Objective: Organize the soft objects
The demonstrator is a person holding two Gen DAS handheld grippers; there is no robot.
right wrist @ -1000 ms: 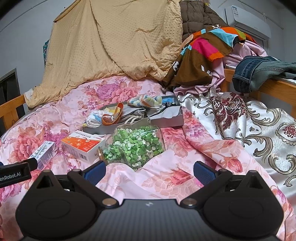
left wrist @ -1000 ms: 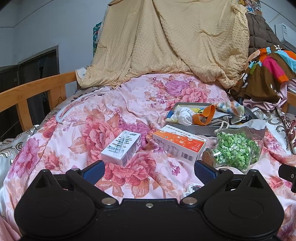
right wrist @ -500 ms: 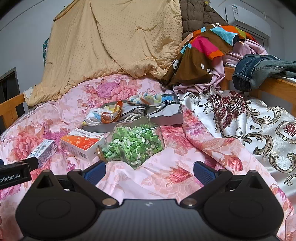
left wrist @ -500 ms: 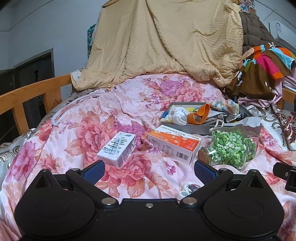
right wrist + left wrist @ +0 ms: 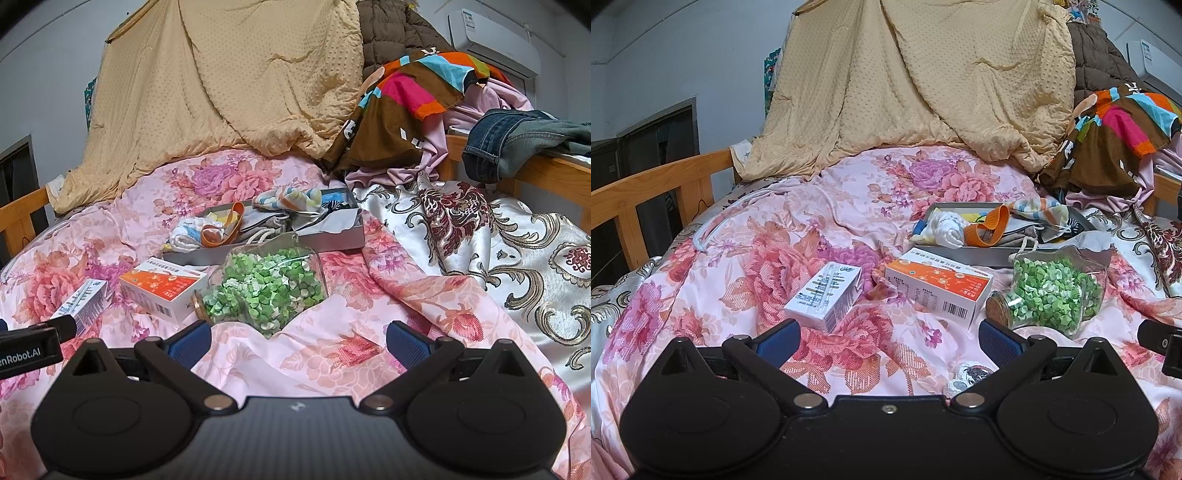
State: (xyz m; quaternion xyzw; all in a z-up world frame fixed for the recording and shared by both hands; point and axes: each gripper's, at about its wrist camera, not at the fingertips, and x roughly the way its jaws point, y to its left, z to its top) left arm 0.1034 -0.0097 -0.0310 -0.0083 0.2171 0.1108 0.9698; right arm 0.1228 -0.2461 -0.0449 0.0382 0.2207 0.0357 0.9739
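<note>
1. L gripper [image 5: 888, 338]: fingers spread wide, nothing between them, hovering low over the floral quilt [image 5: 798, 236].
2. R gripper [image 5: 297, 338]: also spread wide, empty, above the quilt's pink fold, just behind the glass jar [image 5: 264, 288].
3. Small round wrapped item [image 5: 967, 374] lies on the quilt by the L gripper's right finger; too small to tell what it is.
4. White/blue carton [image 5: 825, 297] lies flat ahead of the L gripper's left finger. Orange/white box [image 5: 940, 288] sits right of it, apart from it.
5. Jar lies on its side, cork end toward the orange box, full of green bits; jar & box nearly touching.
6. Grey tray [image 5: 332, 236] sits behind box & jar, w/ the soft things in it: white rolled cloth [image 5: 947, 227] at its left end, orange strap [image 5: 991, 227] next to it, striped cloth [image 5: 1039, 208] toward the back, grey fabric under them.
7. Beyond: tan blanket [image 5: 923, 85] draped high at the back; multicolour brown garment [image 5: 402, 103] heaped to its right, w/ pink fabric beneath.
8. Far R: jeans [image 5: 513, 142] over a wooden rail, AC unit [image 5: 493, 35] on the wall, silver brocade cover [image 5: 498, 236] beside the quilt.
9. Far L: wooden bed rail [image 5: 657, 195].
</note>
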